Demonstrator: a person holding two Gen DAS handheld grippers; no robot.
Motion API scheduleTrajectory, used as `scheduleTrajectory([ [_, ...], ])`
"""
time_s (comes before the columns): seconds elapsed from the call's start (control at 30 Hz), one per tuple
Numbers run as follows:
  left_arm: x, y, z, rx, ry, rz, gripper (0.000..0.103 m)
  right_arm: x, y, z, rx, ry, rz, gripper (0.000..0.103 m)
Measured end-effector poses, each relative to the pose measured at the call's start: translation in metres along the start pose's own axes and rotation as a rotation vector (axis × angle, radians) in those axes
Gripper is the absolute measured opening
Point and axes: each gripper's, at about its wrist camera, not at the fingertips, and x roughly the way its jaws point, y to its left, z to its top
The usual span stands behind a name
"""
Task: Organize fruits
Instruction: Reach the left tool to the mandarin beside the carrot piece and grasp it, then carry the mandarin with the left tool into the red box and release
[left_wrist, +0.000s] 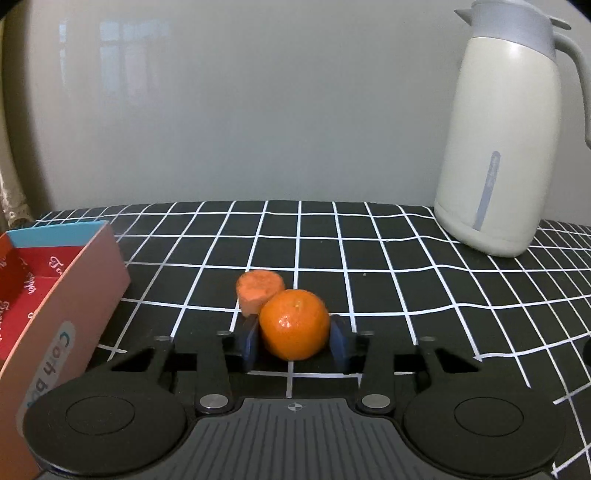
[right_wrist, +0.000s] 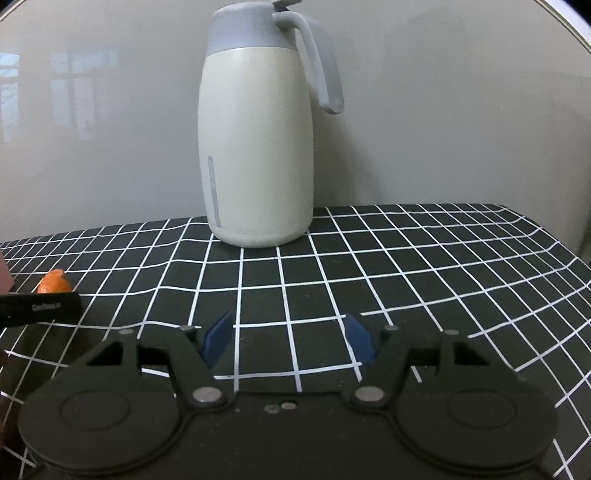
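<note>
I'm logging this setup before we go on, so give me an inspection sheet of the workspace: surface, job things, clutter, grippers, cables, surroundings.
Surface: black cloth with a white grid, slightly rippled.
Job's things: orange between the left gripper's pads; carrot piece just behind it, looks touching; open box at left, red lining.
Clutter: jug upright at the back.
Grippers: left gripper closed around the orange, firm grip not certain; right gripper open, nothing in it, over bare cloth.
Cables: nothing seen.
Surroundings: plain pale wall with a window reflection.
</note>
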Motion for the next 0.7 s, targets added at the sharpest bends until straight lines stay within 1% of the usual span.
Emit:
scheduleTrajectory([
  [0.37,-0.016,-0.006,-0.003,0.040,-0.037,0.003,0.040,-0.005,0.002,0.002,0.006,-0.007,-0.001,0.066],
  [0.7,-0.037,-0.006,-0.010,0.074,-0.043,-0.005,0.040,-0.016,0.010,0.004,0.007,-0.015,0.024,0.066],
])
